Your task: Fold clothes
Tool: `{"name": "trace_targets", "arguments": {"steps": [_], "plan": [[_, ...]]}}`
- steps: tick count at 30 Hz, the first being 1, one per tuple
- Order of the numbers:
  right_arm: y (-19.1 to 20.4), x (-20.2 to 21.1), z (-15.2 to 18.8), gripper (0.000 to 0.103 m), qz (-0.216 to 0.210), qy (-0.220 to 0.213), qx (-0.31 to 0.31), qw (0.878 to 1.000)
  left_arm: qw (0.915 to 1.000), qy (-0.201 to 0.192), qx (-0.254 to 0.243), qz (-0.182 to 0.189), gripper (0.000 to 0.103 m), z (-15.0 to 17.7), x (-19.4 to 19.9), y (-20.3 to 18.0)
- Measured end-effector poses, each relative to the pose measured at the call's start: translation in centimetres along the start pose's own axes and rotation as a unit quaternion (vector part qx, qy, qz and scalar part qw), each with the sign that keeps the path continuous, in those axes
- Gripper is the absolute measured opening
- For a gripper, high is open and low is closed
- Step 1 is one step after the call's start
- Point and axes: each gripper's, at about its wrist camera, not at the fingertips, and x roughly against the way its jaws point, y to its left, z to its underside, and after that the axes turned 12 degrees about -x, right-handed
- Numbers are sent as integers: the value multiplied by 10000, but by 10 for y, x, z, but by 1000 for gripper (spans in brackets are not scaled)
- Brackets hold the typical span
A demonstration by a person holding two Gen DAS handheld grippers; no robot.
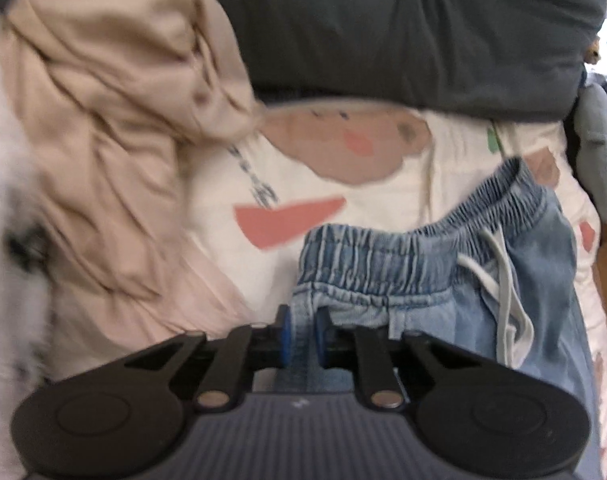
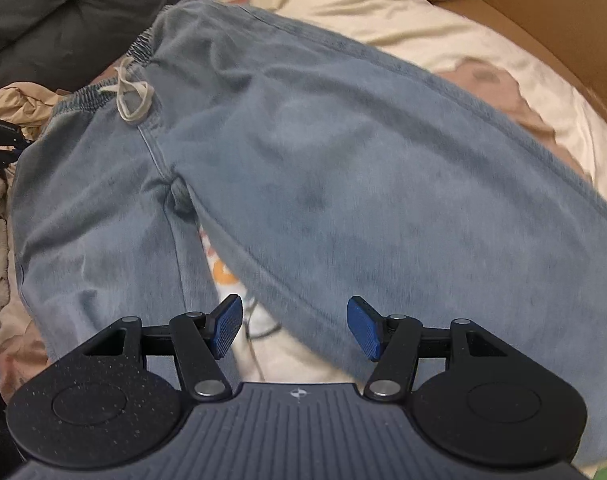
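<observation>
Light-blue denim trousers (image 2: 303, 152) are seen spread over a patterned bed sheet (image 1: 343, 184), their elastic waistband (image 1: 403, 248) gathered at one corner between the blue pads of the left hand-held gripper (image 1: 303, 340), which is closed narrow on that fabric. The right hand-held gripper (image 2: 294, 326) is held with its jaws wide and nothing pressed between them, poised above the inner edge of one trouser leg. Both tools are pointed steeply downward at the bed. A slip is judged the main risk: only a thin bunch of waistband is pinched, and it could be pulled free if lifted before the second corner is secured. The white drawstring (image 1: 503, 304) could be snagged, and the beige garment (image 1: 115, 128) lying near could be dragged along.
</observation>
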Motion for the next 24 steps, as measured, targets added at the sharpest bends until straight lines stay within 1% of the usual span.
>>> {"name": "trace_targets", "arguments": {"steps": [2, 5, 8, 13, 20, 24], "plan": [[1, -6, -17, 65, -83, -96, 58, 9999, 9999, -44, -72, -107, 12, -4, 3, 1], [3, -19, -46, 65, -277, -256, 97, 9992, 9997, 80, -160, -191, 12, -6, -6, -1], [8, -37, -77, 65, -462, -399, 162, 9980, 9995, 199, -130, -213, 13, -6, -14, -3], [23, -52, -124, 65, -779, -650, 213, 9946, 9991, 305, -97, -271, 14, -5, -20, -3], [39, -78, -186, 65, -1142, -742, 261, 9903, 9987, 376, -72, -322, 15, -4, -27, -5], [56, -94, -225, 65, -1336, -811, 348, 9871, 9986, 401, -108, -327, 15, -1, -33, -7]]}}
